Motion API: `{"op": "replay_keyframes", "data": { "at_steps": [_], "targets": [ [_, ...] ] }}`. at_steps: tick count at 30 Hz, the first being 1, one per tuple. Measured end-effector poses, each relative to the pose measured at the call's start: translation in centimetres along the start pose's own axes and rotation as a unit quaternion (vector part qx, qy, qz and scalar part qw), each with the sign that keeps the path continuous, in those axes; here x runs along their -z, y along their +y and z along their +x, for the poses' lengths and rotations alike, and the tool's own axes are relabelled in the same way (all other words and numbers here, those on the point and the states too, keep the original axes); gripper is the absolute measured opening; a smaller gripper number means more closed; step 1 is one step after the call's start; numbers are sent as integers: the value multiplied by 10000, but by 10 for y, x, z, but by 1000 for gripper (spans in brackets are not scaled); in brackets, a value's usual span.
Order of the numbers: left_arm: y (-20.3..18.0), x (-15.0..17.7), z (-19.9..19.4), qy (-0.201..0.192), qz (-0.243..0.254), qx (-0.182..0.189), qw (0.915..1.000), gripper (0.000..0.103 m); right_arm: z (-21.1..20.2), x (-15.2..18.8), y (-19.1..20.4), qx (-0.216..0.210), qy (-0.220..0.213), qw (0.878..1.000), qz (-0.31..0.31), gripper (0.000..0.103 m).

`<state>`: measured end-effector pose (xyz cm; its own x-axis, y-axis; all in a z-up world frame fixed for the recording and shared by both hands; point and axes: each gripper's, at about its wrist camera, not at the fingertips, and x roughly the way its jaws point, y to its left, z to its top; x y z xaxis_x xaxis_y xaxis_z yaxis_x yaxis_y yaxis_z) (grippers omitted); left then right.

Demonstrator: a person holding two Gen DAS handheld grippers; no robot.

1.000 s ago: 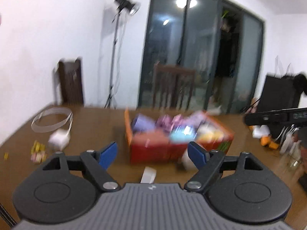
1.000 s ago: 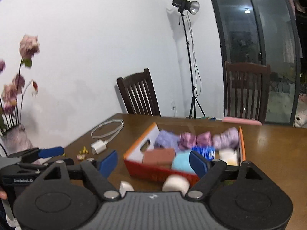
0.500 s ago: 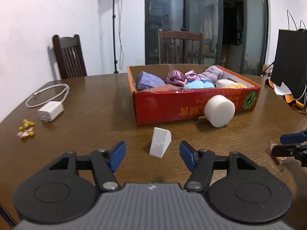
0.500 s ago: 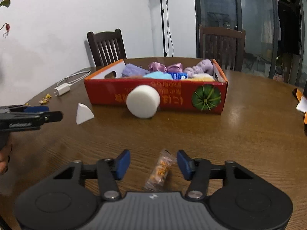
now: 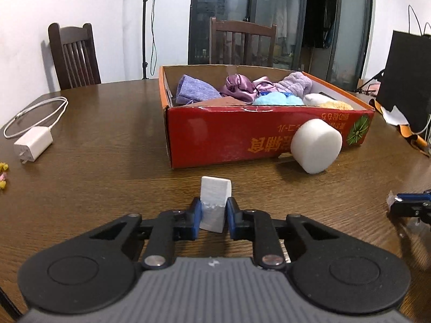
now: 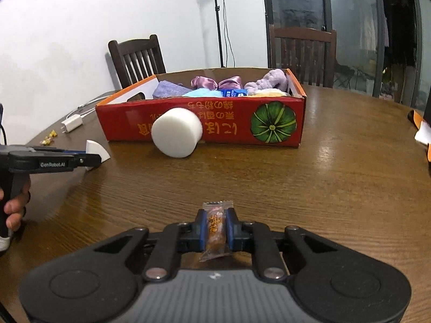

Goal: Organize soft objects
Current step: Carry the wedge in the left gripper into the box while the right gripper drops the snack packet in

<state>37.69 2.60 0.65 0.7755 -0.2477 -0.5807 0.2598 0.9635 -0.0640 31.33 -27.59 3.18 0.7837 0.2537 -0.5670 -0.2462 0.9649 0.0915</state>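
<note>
My left gripper (image 5: 214, 207) is closing on a white foam wedge (image 5: 215, 192) that stands on the wooden table (image 5: 107, 188), and its blue pads press the wedge's sides. In the right wrist view the wedge (image 6: 97, 149) shows at the left gripper's tip. My right gripper (image 6: 216, 222) is closing on a clear snack packet (image 6: 217, 206), pads against both sides. A white foam cylinder (image 5: 315, 148) leans on the front wall of the red cardboard box (image 5: 221, 134), which holds purple, blue and cream soft items.
A white charger (image 5: 33, 142) with its coiled cable lies at the left, small yellow bits (image 5: 2, 175) near the edge. Two dark chairs (image 5: 72, 56) stand behind the table. A black bag (image 5: 404, 94) sits at the right. A hand (image 6: 13, 207) holds the left gripper's handle.
Both grippers dropped toward the table and went from wide open to closed, the left onto the foam wedge and the right onto the snack packet.
</note>
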Motion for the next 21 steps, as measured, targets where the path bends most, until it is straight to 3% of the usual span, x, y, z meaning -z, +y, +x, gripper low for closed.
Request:
{"op": "replay_keyframes", "data": {
  "at_steps": [8, 11, 14, 17, 21],
  "targets": [
    [1, -2, -6, -124, -34, -65, 9999, 19, 2, -8, -1, -245, 34, 9996, 105, 14],
    [0, -13, -28, -449, -133, 271, 9985, 19, -4, -20, 2, -354, -76, 9993, 21, 14],
    [-1, -36, -47, -747, -168, 482, 9959, 19, -10, -46, 4, -653, -240, 9976, -60, 14],
    [-3, -71, -53, -970, -56, 466, 9942, 20, -10, -87, 11, -987, -526, 9933, -274, 14],
    [2, -117, -24, -948, 10, 381, 9948, 20, 18, -140, 21, -1466, -628, 9868, -297, 14]
  ]
}}
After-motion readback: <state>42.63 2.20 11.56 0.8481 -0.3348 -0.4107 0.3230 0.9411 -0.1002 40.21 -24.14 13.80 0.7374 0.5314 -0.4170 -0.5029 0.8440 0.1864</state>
